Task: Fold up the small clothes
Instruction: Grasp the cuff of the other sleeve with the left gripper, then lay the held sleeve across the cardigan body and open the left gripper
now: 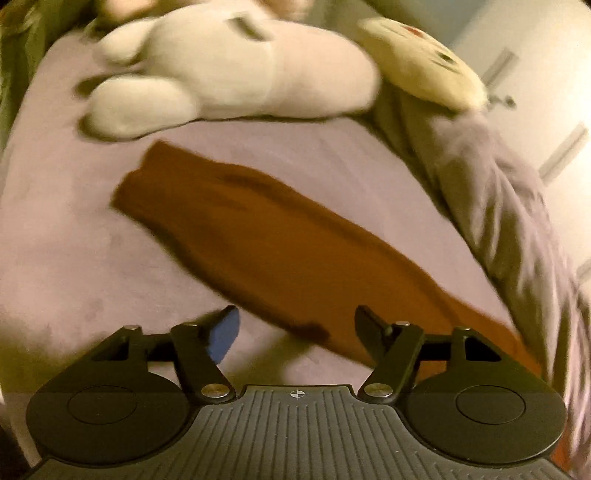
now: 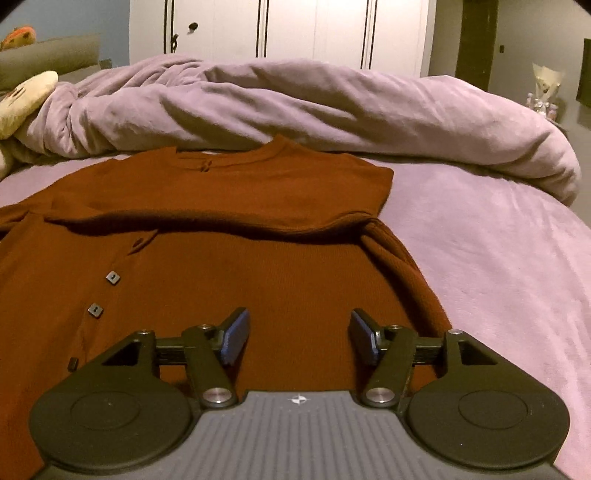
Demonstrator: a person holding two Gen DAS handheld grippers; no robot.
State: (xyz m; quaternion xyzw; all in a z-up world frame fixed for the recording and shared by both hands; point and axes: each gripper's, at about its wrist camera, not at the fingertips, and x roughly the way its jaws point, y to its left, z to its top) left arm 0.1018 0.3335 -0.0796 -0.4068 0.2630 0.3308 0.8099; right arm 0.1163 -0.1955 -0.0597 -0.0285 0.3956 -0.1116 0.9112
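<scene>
A rust-brown buttoned cardigan point(image 2: 229, 266) lies flat on the lilac bed sheet point(image 2: 498, 258), its right sleeve folded across the chest and its collar at the far side. My right gripper point(image 2: 297, 334) is open and empty, hovering over the cardigan's lower body. In the left wrist view the cardigan's other sleeve point(image 1: 258, 240) stretches diagonally across the sheet point(image 1: 74, 240). My left gripper point(image 1: 295, 328) is open and empty, just above the sleeve's near edge.
A bunched lilac duvet point(image 2: 295, 107) lies behind the cardigan. A white plush toy point(image 1: 229, 74) and a cream plush point(image 1: 421, 59) lie at the head of the bed. White wardrobe doors point(image 2: 288, 29) stand beyond.
</scene>
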